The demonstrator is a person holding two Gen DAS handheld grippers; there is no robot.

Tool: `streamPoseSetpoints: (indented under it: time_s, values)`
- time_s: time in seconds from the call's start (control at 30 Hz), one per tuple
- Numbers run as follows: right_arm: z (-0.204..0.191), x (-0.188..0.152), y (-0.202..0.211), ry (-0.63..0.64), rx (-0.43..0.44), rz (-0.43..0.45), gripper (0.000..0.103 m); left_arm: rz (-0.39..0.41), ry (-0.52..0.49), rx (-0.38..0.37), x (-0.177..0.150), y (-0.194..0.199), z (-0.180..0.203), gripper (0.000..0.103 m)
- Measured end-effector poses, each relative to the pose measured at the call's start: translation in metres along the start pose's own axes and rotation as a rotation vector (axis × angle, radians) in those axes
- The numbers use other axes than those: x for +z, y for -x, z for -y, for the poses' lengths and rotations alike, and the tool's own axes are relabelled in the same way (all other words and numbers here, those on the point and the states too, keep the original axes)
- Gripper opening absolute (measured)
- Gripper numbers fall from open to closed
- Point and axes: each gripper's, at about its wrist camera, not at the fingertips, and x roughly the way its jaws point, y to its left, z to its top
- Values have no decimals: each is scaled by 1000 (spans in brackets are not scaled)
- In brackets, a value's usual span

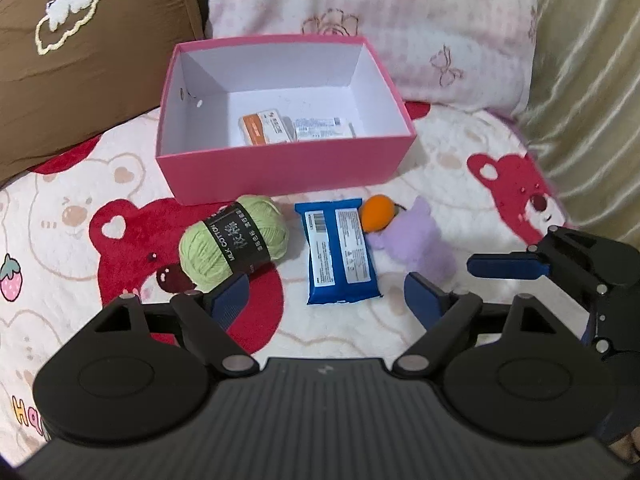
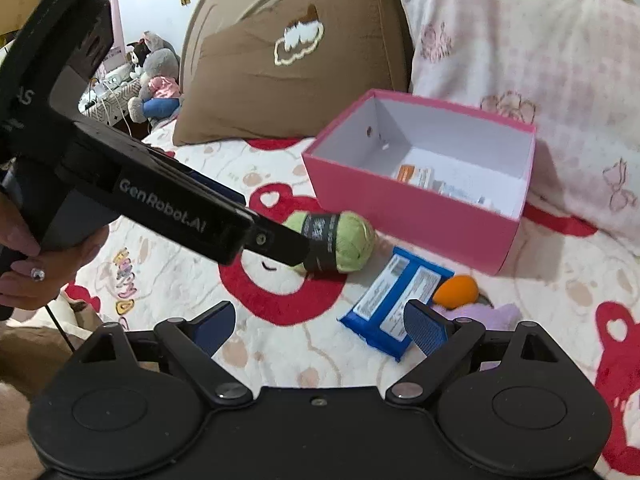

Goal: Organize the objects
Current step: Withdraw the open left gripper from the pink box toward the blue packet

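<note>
Sorting under way: two packets are lying inside the pink box (image 1: 280,172).
Green yarn ball (image 1: 234,240), blue packet (image 1: 340,252), orange ball (image 1: 378,208) and purple plush (image 1: 420,240) are waiting outside; left gripper (image 1: 326,300) and right gripper (image 2: 318,328) are hovering, fingers apart, empty.

My left gripper (image 1: 326,294) hangs above a fleecy white bed blanket printed with red bears (image 1: 460,152), jaws wide with nothing between them. Just beyond lie a ball of pale green yarn with a black label (image 1: 234,238), a blue plastic snack packet (image 1: 340,250), and a small orange ball (image 1: 378,213) touching a lilac plush toy (image 1: 420,236). Behind them stands an open pink cardboard box (image 1: 280,160) holding two small packets (image 1: 296,128). The right gripper (image 1: 472,278) enters at right, jaws apart.
</note>
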Motion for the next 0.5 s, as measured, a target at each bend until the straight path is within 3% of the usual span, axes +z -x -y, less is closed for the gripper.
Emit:
streamPoseSetpoints:
  time_s: [0.23,0.3,0.5]
  values:
    - [11,-20,-14,-11,21,35,93,-15,-18,-9,-9,-23,9,84]
    - [16,-22,-19,-37,28,52,93,-60,-3,17,-9,-34,8,84]
    - [30,-35,-32,-98,-34,87,93,-77,19,26,-12,-55,4,84]
